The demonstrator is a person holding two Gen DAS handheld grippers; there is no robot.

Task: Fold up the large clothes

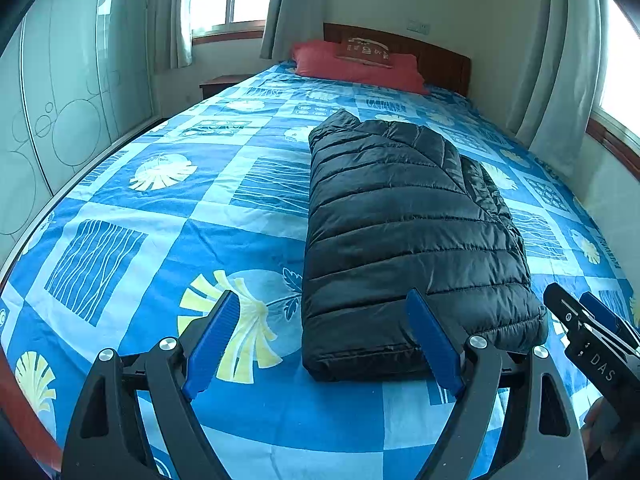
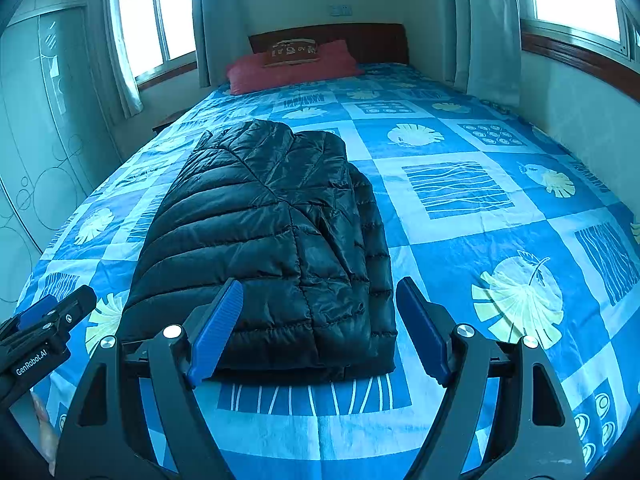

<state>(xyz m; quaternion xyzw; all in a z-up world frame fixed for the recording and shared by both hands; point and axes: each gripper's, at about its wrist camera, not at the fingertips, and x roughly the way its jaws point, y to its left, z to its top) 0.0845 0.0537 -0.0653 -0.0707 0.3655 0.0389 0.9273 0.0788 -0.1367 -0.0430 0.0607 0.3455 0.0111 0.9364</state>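
Observation:
A black quilted puffer jacket (image 1: 408, 232) lies folded lengthwise in a long rectangle on the blue patterned bed (image 1: 168, 208). It also shows in the right wrist view (image 2: 272, 240). My left gripper (image 1: 322, 308) is open and empty, just above the bed at the jacket's near left corner. My right gripper (image 2: 320, 296) is open and empty, hovering at the jacket's near right end. The right gripper's tip shows in the left wrist view (image 1: 588, 320), and the left gripper's tip shows in the right wrist view (image 2: 52, 316).
A red pillow (image 1: 356, 66) with a small brown cushion lies at the wooden headboard (image 1: 440, 56). A wardrobe (image 1: 60, 100) stands left of the bed, a wall with windows and curtains (image 2: 488, 28) on the right. A nightstand (image 1: 220, 84) stands at the far left.

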